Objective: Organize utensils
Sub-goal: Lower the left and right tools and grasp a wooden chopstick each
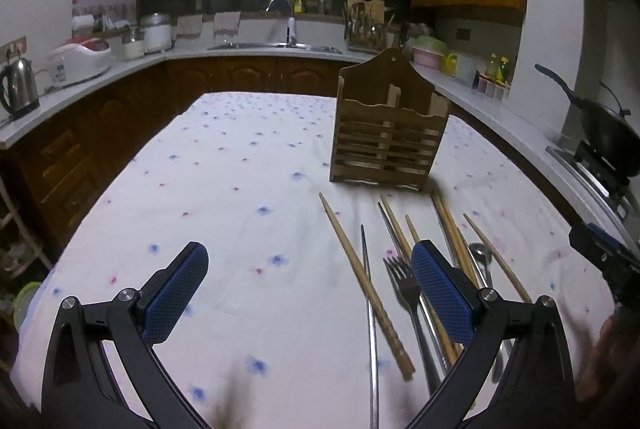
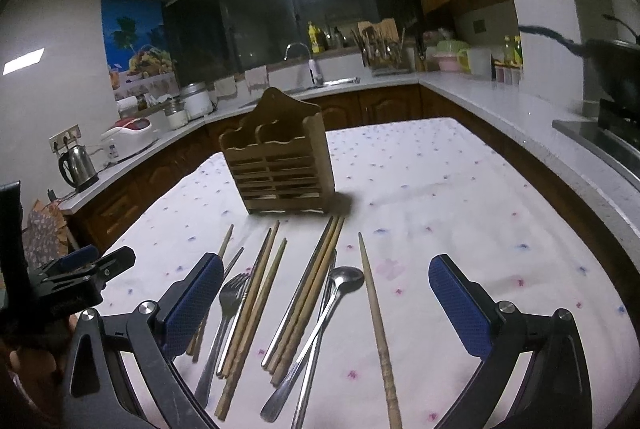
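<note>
A wooden slatted utensil holder (image 1: 388, 137) stands upright on the floral tablecloth (image 1: 240, 189); it also shows in the right wrist view (image 2: 280, 169). In front of it lie several wooden chopsticks (image 2: 308, 305), metal chopsticks, a fork (image 2: 228, 301) and a spoon (image 2: 340, 285). The fork (image 1: 404, 281) and spoon (image 1: 480, 253) also show in the left wrist view. My left gripper (image 1: 308, 293) is open and empty, above the left end of the utensils. My right gripper (image 2: 328, 305) is open and empty, above the chopsticks and spoon.
Kitchen counters ring the table, with a kettle (image 1: 18, 89), rice cooker (image 1: 80, 57), sink (image 1: 276, 45) and a wok (image 1: 604, 125) on the stove at right. The other gripper shows at the left edge of the right wrist view (image 2: 76, 281).
</note>
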The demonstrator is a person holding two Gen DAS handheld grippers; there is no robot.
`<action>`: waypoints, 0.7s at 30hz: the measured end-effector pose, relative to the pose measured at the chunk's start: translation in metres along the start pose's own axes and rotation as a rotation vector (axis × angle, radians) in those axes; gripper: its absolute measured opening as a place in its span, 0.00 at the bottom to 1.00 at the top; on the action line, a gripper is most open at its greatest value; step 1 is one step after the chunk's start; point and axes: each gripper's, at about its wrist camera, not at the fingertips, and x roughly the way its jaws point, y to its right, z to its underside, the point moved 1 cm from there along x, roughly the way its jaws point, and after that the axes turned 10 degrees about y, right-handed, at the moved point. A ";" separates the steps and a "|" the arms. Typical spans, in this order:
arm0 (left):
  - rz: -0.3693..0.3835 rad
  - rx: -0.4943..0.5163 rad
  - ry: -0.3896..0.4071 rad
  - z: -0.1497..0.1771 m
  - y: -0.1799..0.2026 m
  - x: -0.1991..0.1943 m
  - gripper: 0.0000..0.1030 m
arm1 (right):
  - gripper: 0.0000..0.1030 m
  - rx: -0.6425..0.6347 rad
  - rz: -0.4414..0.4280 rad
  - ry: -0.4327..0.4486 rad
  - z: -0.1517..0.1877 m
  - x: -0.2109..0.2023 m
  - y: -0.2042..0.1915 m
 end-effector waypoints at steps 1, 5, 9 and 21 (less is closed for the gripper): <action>0.007 -0.003 -0.013 -0.002 0.000 0.004 1.00 | 1.00 0.002 0.000 -0.004 -0.002 0.004 0.002; 0.040 -0.020 -0.095 -0.012 -0.002 0.030 0.99 | 0.98 0.017 -0.003 -0.038 -0.009 0.021 0.008; 0.047 -0.041 -0.186 -0.018 -0.004 0.065 0.88 | 0.90 0.017 0.007 -0.084 -0.016 0.045 0.016; 0.077 -0.024 -0.436 -0.015 0.007 0.161 0.57 | 0.44 -0.014 0.043 -0.341 0.001 0.135 0.036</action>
